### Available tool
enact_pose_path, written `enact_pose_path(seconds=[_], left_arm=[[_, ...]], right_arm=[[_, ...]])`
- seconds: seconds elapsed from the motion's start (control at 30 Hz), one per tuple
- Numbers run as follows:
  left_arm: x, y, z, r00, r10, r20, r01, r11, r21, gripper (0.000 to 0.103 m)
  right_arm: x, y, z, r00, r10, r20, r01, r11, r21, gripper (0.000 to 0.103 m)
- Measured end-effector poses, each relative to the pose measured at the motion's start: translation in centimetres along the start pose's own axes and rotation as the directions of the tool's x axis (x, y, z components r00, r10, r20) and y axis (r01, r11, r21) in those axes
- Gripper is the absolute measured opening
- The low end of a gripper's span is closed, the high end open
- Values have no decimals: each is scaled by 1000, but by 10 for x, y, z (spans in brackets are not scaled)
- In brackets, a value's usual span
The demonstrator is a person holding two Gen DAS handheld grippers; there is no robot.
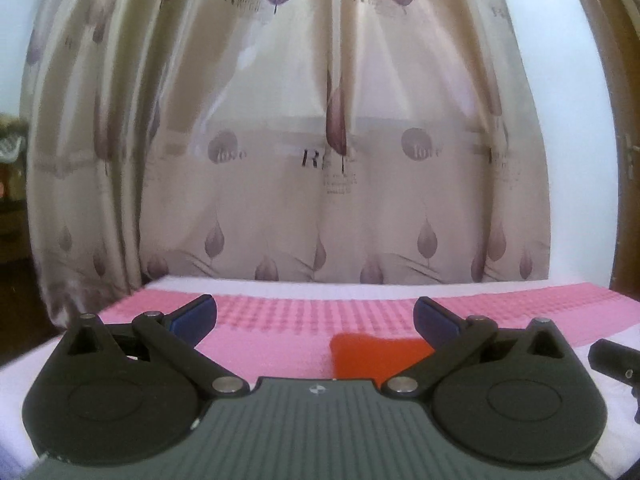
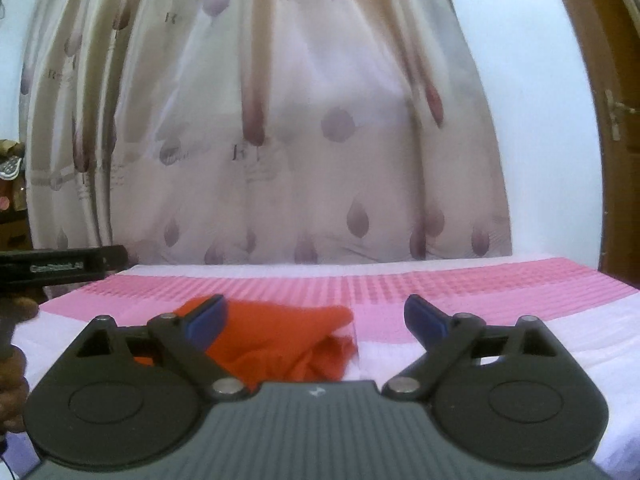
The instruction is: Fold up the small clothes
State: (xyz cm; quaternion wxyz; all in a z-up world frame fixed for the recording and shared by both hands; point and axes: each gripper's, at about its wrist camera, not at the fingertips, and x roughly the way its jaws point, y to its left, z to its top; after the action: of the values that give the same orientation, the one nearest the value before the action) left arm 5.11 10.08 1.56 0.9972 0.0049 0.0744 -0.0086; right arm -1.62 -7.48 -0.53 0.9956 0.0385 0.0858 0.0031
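beige curtains printed with mauve leaves and dark lettering hang behind a bed, with a white wall to their right and a brown wooden door at the far right edge. the bed's cover is pink, with a band of raised checks across the far side and paler white-pink strips toward the near side.

the left gripper sits low over the cover, its blue-padded fingers spread wide apart with nothing between them. the right gripper is likewise spread wide and holds nothing. in the right wrist view the left gripper's dark body shows at the left edge, with part of the person's hand below it; in the left wrist view a dark piece of the right gripper shows at the right edge.

an orange garment lies bunched on the cover. in the right wrist view it sits just ahead of the gripper's left finger, which overlaps its left part. its long axis runs roughly left to right across the bed, and rumpled folds droop toward the camera at its right end. in the left wrist view the garment shows as a blurred orange patch between the open fingers, nearer the right one, its near edge hidden by the gripper body. which end is which i cannot tell through the blur.
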Motion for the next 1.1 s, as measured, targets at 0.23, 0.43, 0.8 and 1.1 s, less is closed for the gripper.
enact_pose_path(seconds=[0.23, 0.43, 0.8, 1.1], left_arm=[[-10, -2, 14, 998, -53, 14, 53, 999, 11, 103], [-17, -5, 18, 992, -121, 37, 121, 993, 1, 103], [-18, -11, 22, 982, -190, 26, 190, 982, -2, 103], [-19, -19, 15, 992, -121, 28, 121, 993, 7, 103]], right_arm=[[-7, 1, 6, 1000, 8, 12, -8, 1000, 5, 100], [-9, 1, 6, 1000, 18, 2, -18, 1000, -5, 100], [-9, 1, 5, 1000, 29, -4, -29, 1000, -3, 100], [-9, 1, 4, 1000, 27, -11, -27, 1000, 5, 100]])
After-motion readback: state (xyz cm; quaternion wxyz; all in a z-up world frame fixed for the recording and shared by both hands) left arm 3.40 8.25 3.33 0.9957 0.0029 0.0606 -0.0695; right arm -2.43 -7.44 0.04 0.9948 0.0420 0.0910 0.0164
